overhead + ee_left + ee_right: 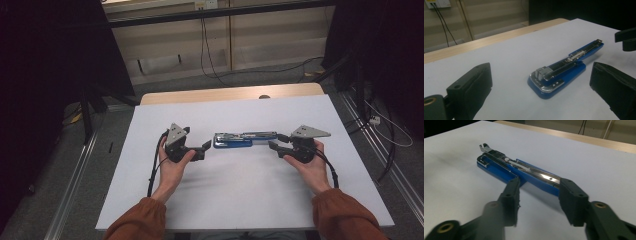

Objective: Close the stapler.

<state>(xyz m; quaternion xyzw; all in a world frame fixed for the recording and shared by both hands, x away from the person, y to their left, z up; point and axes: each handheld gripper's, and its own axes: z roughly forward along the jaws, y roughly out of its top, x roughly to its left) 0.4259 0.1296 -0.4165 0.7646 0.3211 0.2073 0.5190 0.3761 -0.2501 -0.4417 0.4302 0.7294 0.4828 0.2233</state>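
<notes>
A blue stapler (239,139) lies flat on the white bench (240,200), stretched lengthwise between the two tongs. Its base is blue plastic, and the silver metal staple channel on top lies exposed along its length, with a chromed rounded end towards the left tongs (206,148) and a narrower, hooked metal end away from the right tongs (274,141). From the left gripper view the stapler (564,72) sits just ahead of the jaws, nearer the right-hand one, and those jaws stand wide apart with nothing between them. In the right gripper view the near end of the stapler (521,170) lies just beyond the jaw tips, between them; these jaws are also apart and not touching it. No brand or writing can be read on the stapler; small marks on its chromed end are too blurred to make out. Both pairs of jaws are cut off at the bottom edge of their own views.
</notes>
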